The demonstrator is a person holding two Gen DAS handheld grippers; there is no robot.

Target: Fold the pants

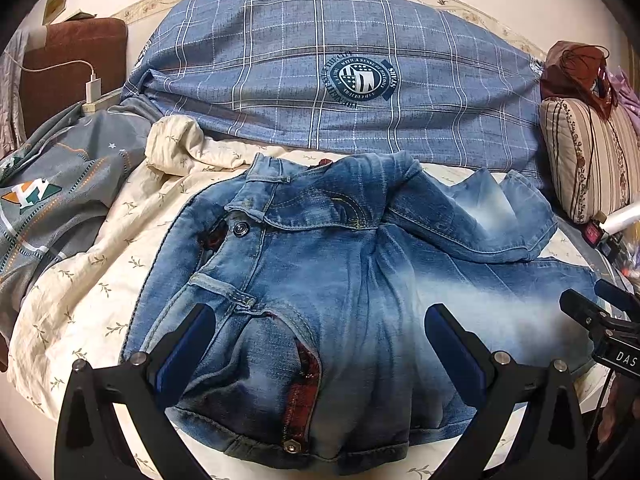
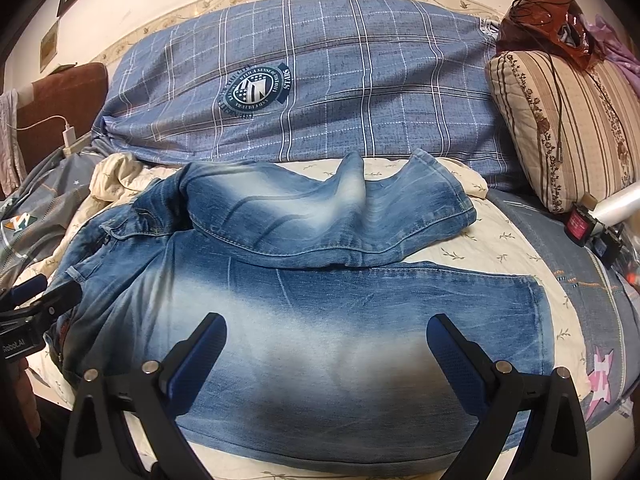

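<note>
Faded blue jeans (image 1: 340, 264) lie crumpled on a cream leaf-print sheet (image 1: 80, 292). In the left wrist view the waistband, a metal button (image 1: 241, 229) and the open fly with red plaid lining face me. My left gripper (image 1: 320, 332) hovers open just above the fly area, holding nothing. In the right wrist view one leg (image 2: 400, 300) lies flat toward the right, and the other leg (image 2: 320, 208) is bunched behind it. My right gripper (image 2: 326, 328) stands open over the flat leg's thigh. Each gripper shows at the edge of the other's view: the right gripper (image 1: 592, 304), the left gripper (image 2: 44, 292).
A large blue plaid pillow (image 1: 320, 72) spans the back of the bed. A striped cushion (image 2: 560, 128) with a brown bag on top sits at the right, and a grey quilt (image 1: 60, 200) lies at the left. A white charger (image 1: 93, 90) rests near a brown headboard.
</note>
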